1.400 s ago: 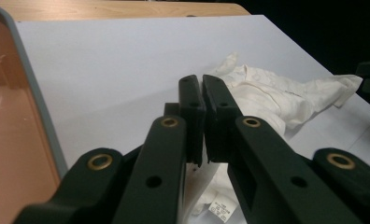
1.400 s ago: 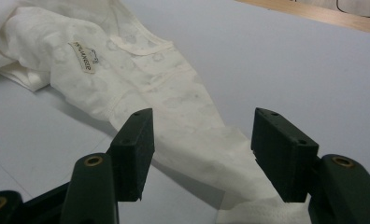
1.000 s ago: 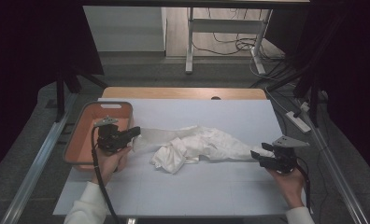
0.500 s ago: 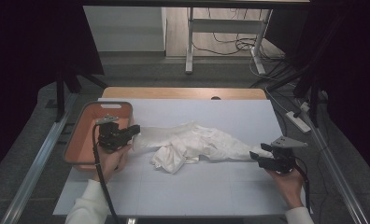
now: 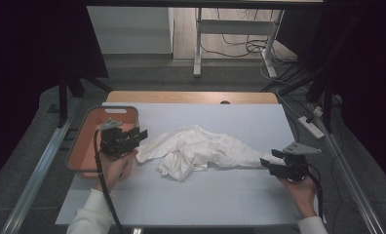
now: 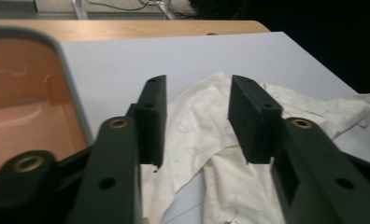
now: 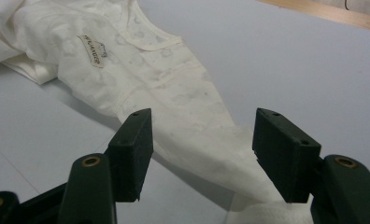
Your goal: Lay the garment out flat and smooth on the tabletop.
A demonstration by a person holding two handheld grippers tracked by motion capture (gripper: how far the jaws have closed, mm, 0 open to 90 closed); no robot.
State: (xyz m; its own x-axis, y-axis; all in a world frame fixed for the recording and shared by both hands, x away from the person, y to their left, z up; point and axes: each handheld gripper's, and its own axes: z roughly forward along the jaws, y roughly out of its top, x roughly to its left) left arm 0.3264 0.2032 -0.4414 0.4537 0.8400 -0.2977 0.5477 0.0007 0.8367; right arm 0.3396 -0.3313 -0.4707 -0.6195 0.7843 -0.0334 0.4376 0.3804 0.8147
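Since the earlier frames, the left gripper [image 5: 132, 138] has been opening its jaws, letting go of the near-left end of the white garment [image 5: 201, 151]; in the left gripper view they are now standing apart with the cloth [image 6: 197, 140] lying slack below and beyond them, no pad pressing on it. The right gripper [image 5: 274, 165] is holding where it was. Its jaws are standing released in the right gripper view, with the garment's narrow tapering end [image 7: 188, 107] running between the pads [image 7: 136, 149] without being pinched.

Outward from the jaws, the garment is lying crumpled across the middle of the surface [image 5: 230, 204], its long axis running from the left gripper to the right one, slightly slanting toward the person on the right. The bulk is bunching at the left and centre, and the thin end is pointing at the right gripper. A small sewn label [image 7: 93, 50] is showing near the neckline.

The surface is a pale grey sheet over a wooden top, whose bare edge [image 5: 191, 96] is showing at the far side. An orange bin with a grey rim [image 5: 84, 141] is sitting at the left edge, just behind the left gripper. Beyond the surface, a grey floor, a metal frame [image 5: 198, 44] and loose cables [image 5: 240, 46] are showing. A power strip [image 5: 310, 127] is lying on the floor to the right. Nothing is lying between the jaws and the cloth.
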